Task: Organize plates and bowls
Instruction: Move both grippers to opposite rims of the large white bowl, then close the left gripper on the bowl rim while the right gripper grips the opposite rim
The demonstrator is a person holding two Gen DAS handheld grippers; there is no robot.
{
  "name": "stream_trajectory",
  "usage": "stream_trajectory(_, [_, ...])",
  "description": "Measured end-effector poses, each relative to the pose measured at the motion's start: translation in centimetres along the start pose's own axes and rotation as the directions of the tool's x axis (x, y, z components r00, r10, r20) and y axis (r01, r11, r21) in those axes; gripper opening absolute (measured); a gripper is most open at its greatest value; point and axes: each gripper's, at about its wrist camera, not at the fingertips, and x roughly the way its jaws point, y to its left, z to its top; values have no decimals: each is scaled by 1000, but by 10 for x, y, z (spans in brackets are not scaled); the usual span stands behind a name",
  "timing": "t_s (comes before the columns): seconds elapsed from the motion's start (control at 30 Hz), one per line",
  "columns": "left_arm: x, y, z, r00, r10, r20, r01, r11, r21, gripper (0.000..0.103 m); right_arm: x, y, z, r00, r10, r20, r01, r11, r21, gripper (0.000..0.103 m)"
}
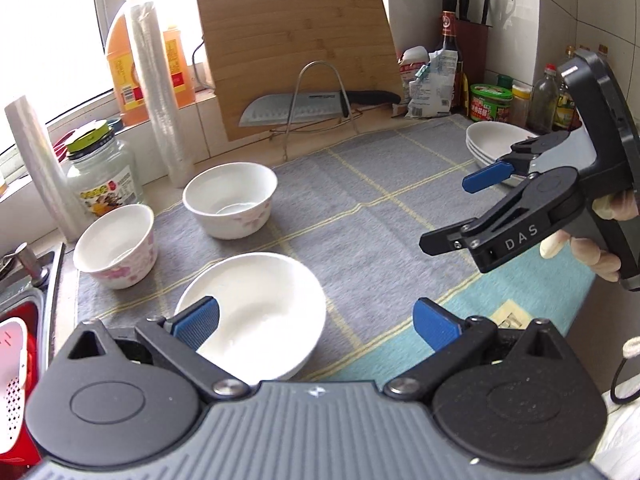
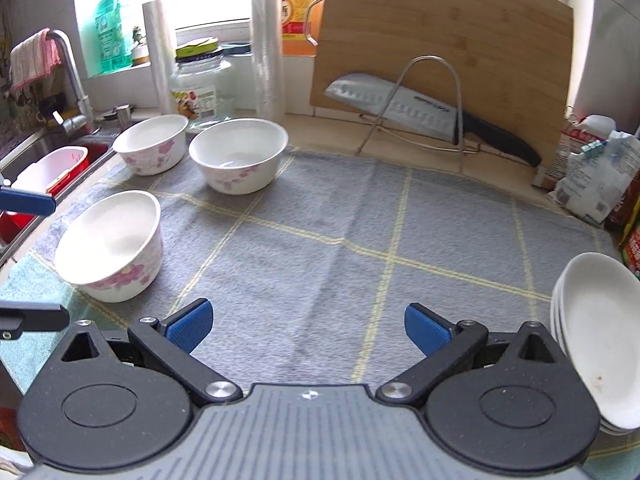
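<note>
Three white bowls with pink flowers stand apart on the grey checked mat. The nearest bowl lies just under my open left gripper; it also shows in the right wrist view. The other two bowls stand further left; they show in the right wrist view too. A stack of white plates sits at the mat's right, also in the right wrist view. My right gripper is open and empty over the mat, seen from the left wrist view near the plates.
A bamboo cutting board and a cleaver lean in a wire rack at the back. A glass jar, stacked cups and oil bottles line the window sill. The sink is at the left. Bottles and a knife block stand back right.
</note>
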Motion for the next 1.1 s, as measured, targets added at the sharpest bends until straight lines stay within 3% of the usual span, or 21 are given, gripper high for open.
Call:
stream_trajectory(0.23, [2,48,-43,998,5,-67,-6,1000,-13,102,24,55,-9,995,86,-56,-91,993,-82,103])
stream_trajectory(0.4, [16,61,-60,996,-14,-86,13,1000,-17,102,33,75,-12,993,89,-81,-99,986,-134,103])
stream_trajectory(0.57, [27,64,-59,995,-33,-89,39,997,72,102,35,85,-6,988,129,-86,-143,972,-186,103])
stream_trajectory(0.8, [36,67,-50,990,-99,-99,122,959,254,101,38,99,7,979,185,-87,-201,946,-255,103])
stream_trajectory(0.97, [42,77,-46,975,-185,-119,213,930,299,95,41,108,16,973,209,-93,-228,918,-323,102])
stream_trajectory(1.1, [45,81,-42,970,-212,-118,240,912,331,95,44,114,19,972,211,-104,-235,898,-371,99])
